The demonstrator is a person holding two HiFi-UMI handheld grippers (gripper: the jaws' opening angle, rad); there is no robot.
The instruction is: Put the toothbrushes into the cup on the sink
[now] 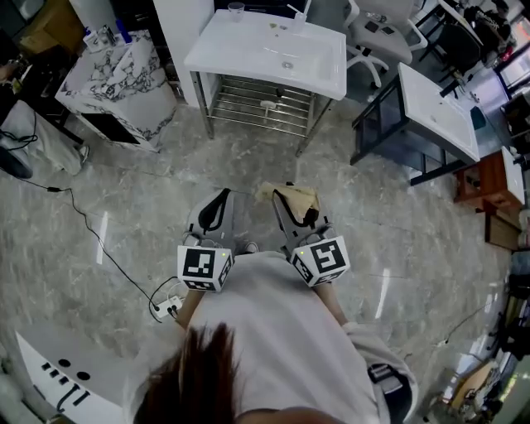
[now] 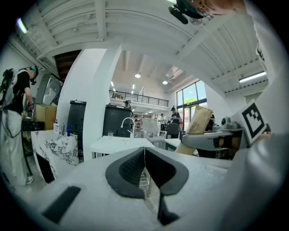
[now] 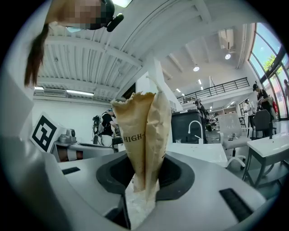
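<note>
Right gripper: the right gripper (image 3: 144, 178) has its jaws drawn in narrow on the lower end of a tan kraft-paper packet (image 3: 142, 131) with dark print. The packet stands up between the pads, its top flared open.
Left gripper: the left gripper (image 2: 144, 169) has its dark pads pressed together with nothing between them.
Toothbrushes: no bare toothbrush shows in any view. The packet probably holds them, but its contents are hidden.
Cup: a small clear cup (image 1: 237, 9) stands at the back edge of the white rectangular sink on its metal rack stand (image 1: 248, 45), well away from both grippers across the marble floor.
Handling: the paper looks light, thin and easily crushed. A hard pinch would crease it, and a soft one might let it slide. A brush inside would be stiff, slender and light.
Where to hold: low on the packet, as now, keeps the open mouth free. The empty gripper could then draw a brush out by its handle, or steady the paper while it is tipped over the cup.
Risk: the small cup looks easy to knock over.
</note>
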